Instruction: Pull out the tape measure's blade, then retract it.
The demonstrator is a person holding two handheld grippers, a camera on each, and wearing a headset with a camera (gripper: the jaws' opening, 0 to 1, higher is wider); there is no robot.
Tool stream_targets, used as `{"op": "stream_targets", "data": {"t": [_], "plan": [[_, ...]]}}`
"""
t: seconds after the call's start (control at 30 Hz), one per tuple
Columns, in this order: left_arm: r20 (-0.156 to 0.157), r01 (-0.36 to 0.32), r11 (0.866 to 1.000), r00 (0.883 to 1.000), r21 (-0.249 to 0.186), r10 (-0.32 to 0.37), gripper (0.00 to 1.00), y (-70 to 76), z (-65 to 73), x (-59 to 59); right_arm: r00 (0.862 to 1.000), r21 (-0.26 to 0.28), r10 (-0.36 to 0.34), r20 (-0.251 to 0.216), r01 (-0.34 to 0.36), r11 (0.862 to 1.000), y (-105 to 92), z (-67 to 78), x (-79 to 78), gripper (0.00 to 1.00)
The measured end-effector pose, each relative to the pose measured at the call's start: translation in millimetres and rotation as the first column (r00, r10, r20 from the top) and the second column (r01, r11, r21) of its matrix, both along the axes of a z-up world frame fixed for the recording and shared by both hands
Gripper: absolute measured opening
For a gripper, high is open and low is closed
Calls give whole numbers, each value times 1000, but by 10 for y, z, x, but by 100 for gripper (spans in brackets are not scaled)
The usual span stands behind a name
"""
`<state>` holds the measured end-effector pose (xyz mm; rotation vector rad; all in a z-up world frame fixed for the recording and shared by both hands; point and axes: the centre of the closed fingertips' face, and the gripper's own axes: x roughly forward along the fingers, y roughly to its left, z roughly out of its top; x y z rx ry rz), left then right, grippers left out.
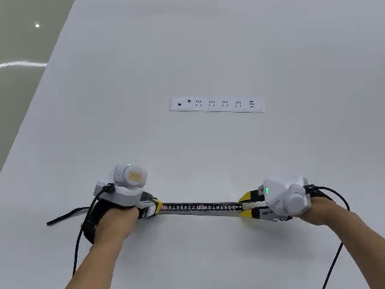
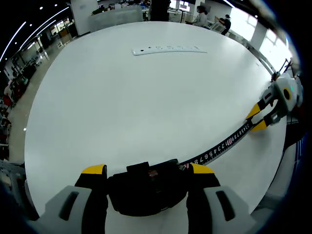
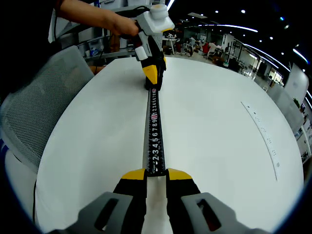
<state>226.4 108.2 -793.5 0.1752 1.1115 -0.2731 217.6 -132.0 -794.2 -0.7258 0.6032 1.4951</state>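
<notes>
tape measure point(image 2: 146, 197) clamped by left gripper point(image 2: 147, 169); blade point(image 3: 155, 131) out, right gripper point(image 3: 156, 174) pinching tip

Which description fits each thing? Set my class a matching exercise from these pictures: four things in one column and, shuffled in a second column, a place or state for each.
Column A
1. tape measure case
2. blade
3. power strip
4. right gripper

Column B
a. lies by itself farther up the white table
b. clamped between the jaws of the left gripper
c. shut on the blade's tip
d. stretched out across the table between the two grippers

Pairs: 1-b, 2-d, 3-a, 4-c
</notes>
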Motion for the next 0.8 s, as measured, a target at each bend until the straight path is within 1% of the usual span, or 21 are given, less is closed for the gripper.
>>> {"op": "stream_targets", "data": {"t": [0.13,0.4,0.6,0.73,0.8], "plan": [[5,-1,1000,1000,-1,1,62,-6,19,-11,1000,1,1,0,-1,1000,27,4,1,14],[4,3,1000,1000,-4,-3,62,-20,67,-38,1000,2,7,-3,-7,1000,67,-4,-8,14],[3,5,1000,1000,-5,-5,62,-9,37,-22,1000,4,10,-3,-10,1000,98,-3,-7,14],[1,6,1000,1000,-7,-6,62,-15,53,-31,1000,5,12,-4,-12,1000,120,-3,-4,14],[1,6,1000,1000,-8,-6,62,-12,37,-21,1000,5,14,-5,-14,1000,132,-2,-5,14]]}}
